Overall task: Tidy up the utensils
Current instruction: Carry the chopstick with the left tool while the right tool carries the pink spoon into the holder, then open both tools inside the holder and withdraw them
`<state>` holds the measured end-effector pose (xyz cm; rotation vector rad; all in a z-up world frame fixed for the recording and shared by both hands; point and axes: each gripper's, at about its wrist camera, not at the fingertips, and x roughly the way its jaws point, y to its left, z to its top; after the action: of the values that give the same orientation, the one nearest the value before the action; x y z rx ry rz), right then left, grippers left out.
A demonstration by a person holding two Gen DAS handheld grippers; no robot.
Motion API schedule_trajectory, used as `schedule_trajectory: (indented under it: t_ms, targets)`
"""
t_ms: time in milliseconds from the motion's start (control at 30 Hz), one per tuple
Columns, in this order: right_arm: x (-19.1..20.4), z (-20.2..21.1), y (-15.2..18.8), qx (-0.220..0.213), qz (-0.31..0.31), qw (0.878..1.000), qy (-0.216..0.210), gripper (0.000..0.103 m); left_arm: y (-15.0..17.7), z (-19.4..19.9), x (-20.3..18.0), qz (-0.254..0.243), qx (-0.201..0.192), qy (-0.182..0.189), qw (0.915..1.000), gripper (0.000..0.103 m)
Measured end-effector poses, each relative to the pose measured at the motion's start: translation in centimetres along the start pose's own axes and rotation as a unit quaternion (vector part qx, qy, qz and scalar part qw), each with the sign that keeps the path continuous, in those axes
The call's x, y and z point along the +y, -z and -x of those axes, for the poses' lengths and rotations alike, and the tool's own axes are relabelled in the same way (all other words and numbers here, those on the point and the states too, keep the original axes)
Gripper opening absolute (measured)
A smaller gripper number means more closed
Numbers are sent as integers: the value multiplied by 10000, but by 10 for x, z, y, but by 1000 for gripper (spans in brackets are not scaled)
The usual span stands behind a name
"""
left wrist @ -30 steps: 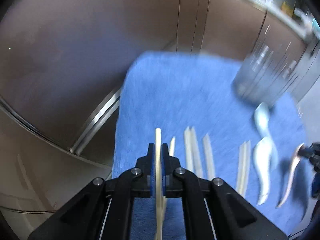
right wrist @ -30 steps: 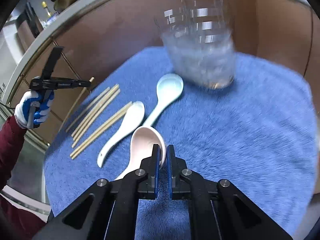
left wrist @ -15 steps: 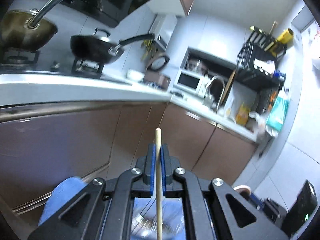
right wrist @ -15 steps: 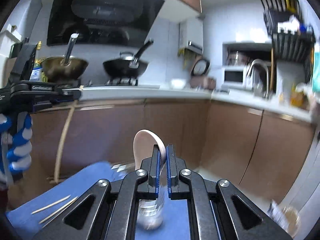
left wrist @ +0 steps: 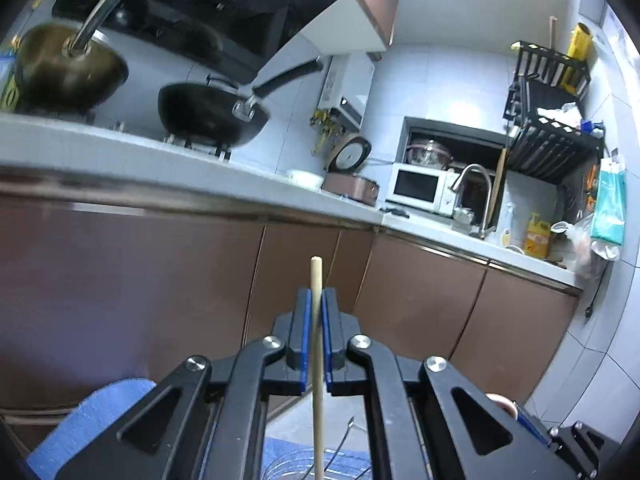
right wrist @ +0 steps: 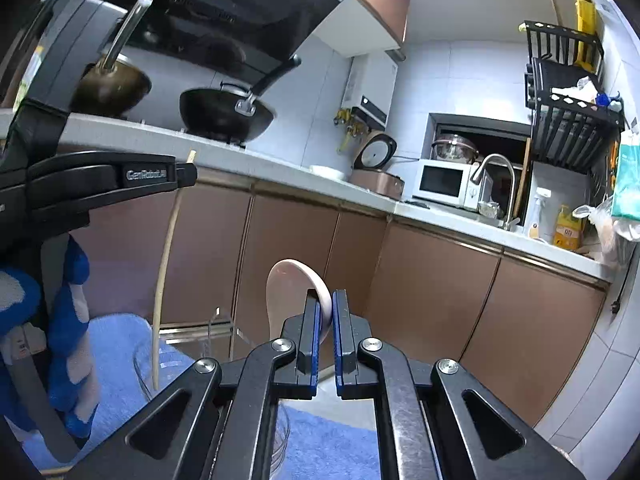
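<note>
My left gripper [left wrist: 316,300] is shut on a pale wooden chopstick [left wrist: 317,380] that stands upright between the blue pads. Its lower end hangs over a clear glass container [left wrist: 296,466] on the blue cloth [left wrist: 104,404]. My right gripper [right wrist: 326,304] is shut on the rim of a pink ceramic spoon [right wrist: 288,292], bowl up, above the same glass container [right wrist: 192,336]. In the right wrist view the left gripper [right wrist: 188,174] comes in from the left, held by a blue-and-white gloved hand [right wrist: 68,300]. The chopstick [right wrist: 164,260] hangs down from it to the glass.
Brown cabinet doors [right wrist: 432,292] and a grey counter [left wrist: 168,176] stand behind the cloth. Two woks [left wrist: 208,112] sit on the stove. A microwave [right wrist: 444,182], a faucet [right wrist: 496,172] and a dish rack [right wrist: 572,120] are at the right.
Both grippers rose and tipped from looking down at the cloth to nearly level. They carried the chopstick and the pink spoon up over the glass container. The other utensils dropped out of view.
</note>
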<state>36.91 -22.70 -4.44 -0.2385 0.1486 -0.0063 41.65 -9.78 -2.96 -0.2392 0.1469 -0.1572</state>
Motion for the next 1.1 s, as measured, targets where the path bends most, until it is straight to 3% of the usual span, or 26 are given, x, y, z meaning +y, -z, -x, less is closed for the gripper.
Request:
schedule_trajectory:
  t_ms: [333,467,600,933,1000,1100]
  targets:
    - [3,-2,27,228,-232,9990,-301,14,33,0,3,-170,171,-76,9997,8]
    - [0,-1,33,393,-365,9978,-378,17,35,8,4,-257,298,-34,9992,9]
    - [-1,4,35,450,-418,9973,-411,26,36,16,3,-366,349,-24,9987,18]
    - [-13,36,22,389,-554,9971,-350,27,16,58,2,-550,451,-67,9974,21]
    - [-16,45,20,405,-598,9967,-357,27,11,71,-1,-649,511,-188,9964,32]
    - [-20,65,16,451,-666,9959,-406,27,8,96,-2,-779,574,-330,9948,39]
